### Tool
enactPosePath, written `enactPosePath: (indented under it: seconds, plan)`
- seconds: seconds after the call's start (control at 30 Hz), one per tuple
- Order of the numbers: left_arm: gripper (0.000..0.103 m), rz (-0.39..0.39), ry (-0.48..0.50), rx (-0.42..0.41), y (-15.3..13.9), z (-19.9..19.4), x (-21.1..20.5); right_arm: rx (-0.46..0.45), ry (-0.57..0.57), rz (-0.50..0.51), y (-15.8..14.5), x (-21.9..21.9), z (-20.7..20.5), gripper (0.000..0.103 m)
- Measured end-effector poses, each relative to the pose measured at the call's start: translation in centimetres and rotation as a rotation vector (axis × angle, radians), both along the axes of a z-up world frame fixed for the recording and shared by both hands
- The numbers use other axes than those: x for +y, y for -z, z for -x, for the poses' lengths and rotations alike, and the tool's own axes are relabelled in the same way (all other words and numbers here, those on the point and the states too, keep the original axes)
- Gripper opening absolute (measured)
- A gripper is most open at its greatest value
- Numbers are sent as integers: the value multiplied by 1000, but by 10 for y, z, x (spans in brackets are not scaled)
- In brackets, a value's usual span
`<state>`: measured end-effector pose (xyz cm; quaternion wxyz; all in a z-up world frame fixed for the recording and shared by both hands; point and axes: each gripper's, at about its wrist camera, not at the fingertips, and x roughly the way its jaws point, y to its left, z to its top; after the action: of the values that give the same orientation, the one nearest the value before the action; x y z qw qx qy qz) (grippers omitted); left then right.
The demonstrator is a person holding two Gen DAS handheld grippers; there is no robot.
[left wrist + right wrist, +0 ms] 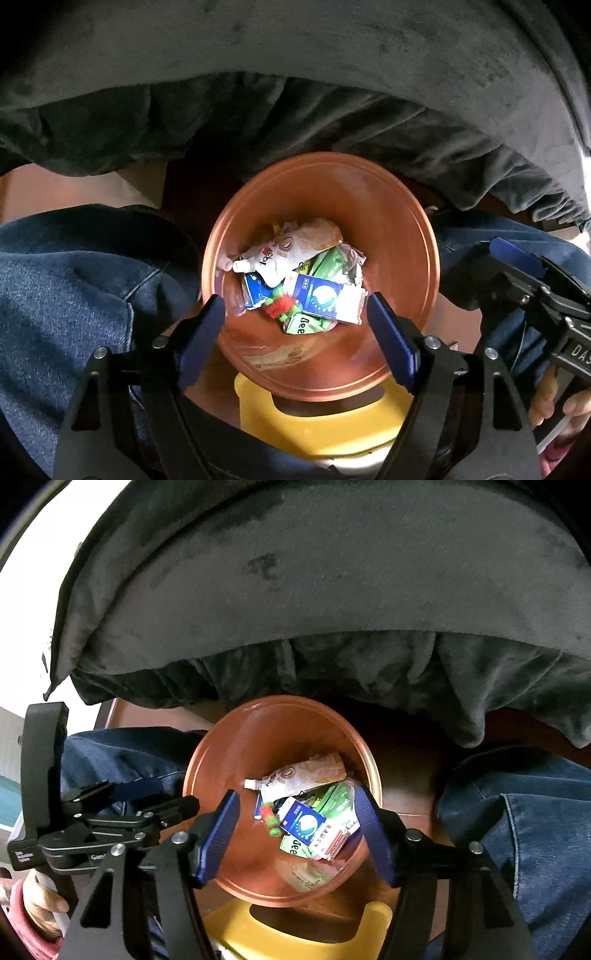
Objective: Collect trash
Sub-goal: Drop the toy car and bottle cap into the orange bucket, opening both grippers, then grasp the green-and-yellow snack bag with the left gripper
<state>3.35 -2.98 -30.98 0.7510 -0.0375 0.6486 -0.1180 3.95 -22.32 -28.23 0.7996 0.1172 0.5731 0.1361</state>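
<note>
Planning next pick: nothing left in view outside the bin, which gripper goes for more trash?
Either, slight edge to the right. Left gripper and right gripper both hang open and empty over the orange bin, where the blue carton and pouch already lie.

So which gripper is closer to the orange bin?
Left, slightly, I'd judge. The left gripper hovers open over the orange bin; the right gripper hangs above it too, seemingly a little higher.
</note>
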Motion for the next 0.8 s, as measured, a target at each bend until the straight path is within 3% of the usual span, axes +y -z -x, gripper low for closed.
enactPosePath:
  seconds: [0.23,0.47,0.7,0.8]
  plan:
    - [77,-15,23,-21,-8,3,-5,-22,-4,-6,-9,-1,4,65]
    - [77,-39,65,-132,-45,9,-8,-144,-8,-4,-51,-6,12,66]
    - [77,0,91,-298,-122,12,-3,-333,29,-27,-119,-27,13,70]
    - [84,12,105,-392,-159,3,-3,-409,51,-36,-145,-37,9,71]
